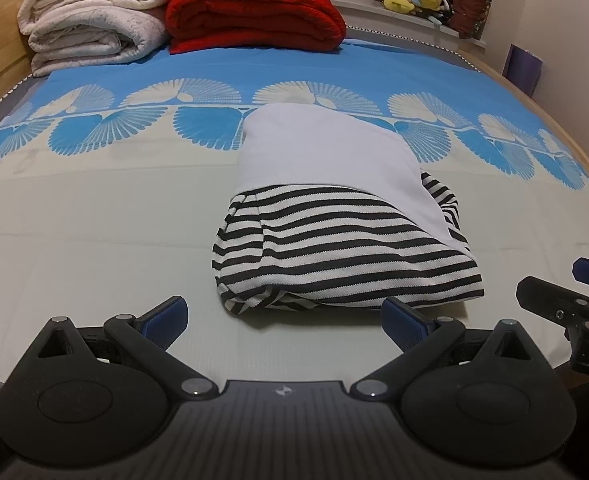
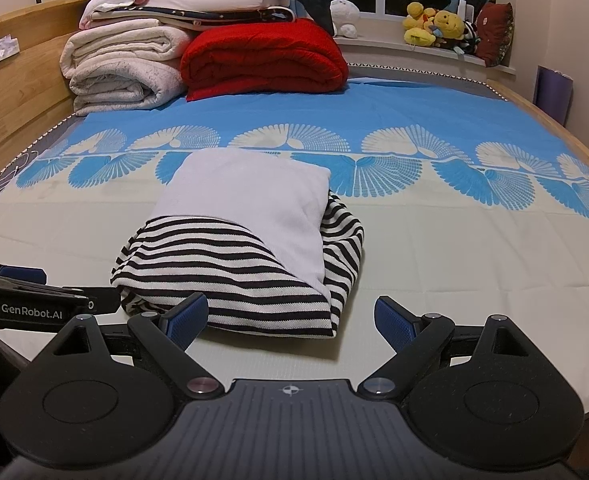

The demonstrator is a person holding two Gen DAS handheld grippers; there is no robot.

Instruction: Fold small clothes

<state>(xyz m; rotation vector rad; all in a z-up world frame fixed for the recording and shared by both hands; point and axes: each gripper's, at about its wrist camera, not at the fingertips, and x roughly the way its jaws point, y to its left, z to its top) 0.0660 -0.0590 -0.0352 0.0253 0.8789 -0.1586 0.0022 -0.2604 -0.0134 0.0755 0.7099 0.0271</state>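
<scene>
— Both of mine are spread wide with nothing between the pads: left gripper (image 1: 284, 318) at the bottom of its frame, right gripper (image 2: 292, 318) likewise, each just short of the near hem.

— Where's the garment?

— The striped garment (image 1: 334, 256) lies mid-frame on the bed sheet (image 1: 94, 220), its white part (image 1: 326, 152) toward the top of the picture.

— How far along?

— I judge it mostly done: it's a compact bundle, layers doubled over. But the right edge is uneven, with stripes poking out past the white panel, so a tidying tuck or last fold may remain.

— Which way does it run?

— Long axis goes bottom to top of the frame, leaning slightly left, striped end nearest me.
</scene>
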